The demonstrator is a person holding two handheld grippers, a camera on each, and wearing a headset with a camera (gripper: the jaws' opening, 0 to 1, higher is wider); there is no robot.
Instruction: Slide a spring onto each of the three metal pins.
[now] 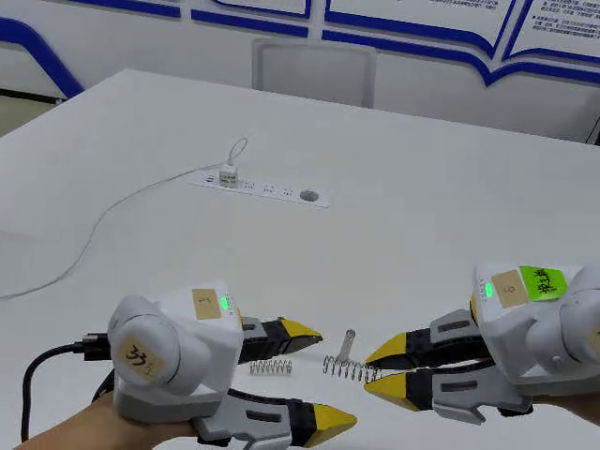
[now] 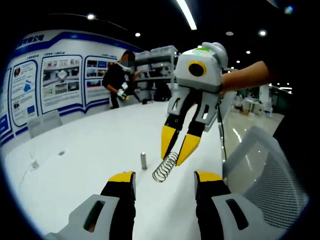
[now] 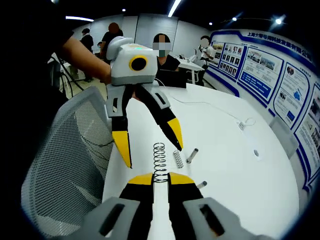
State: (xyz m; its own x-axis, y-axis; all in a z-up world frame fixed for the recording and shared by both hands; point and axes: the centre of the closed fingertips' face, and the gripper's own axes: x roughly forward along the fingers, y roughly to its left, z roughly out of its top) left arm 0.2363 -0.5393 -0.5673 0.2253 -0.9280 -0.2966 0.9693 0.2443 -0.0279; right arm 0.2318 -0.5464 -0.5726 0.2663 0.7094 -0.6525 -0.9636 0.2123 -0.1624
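Observation:
My right gripper [image 1: 367,375] is shut on one end of a silver coil spring [image 1: 345,367], held just above the white table. In the right gripper view the spring [image 3: 159,162] sticks out from between my shut jaws. A short metal pin [image 1: 349,339] stands just behind the held spring. A second, shorter spring [image 1: 270,367] lies on the table to its left. My left gripper [image 1: 337,378] is open, facing the right one, with nothing between its fingers. The right gripper view shows the loose spring [image 3: 178,159], one pin [image 3: 192,155] and another pin [image 3: 201,184] near my jaws.
A white power strip [image 1: 258,185] with a plug and a trailing cable lies mid-table. A grey chair [image 1: 314,70] stands at the far edge. A mesh chair back [image 3: 70,165] is close behind the left gripper. People stand in the background.

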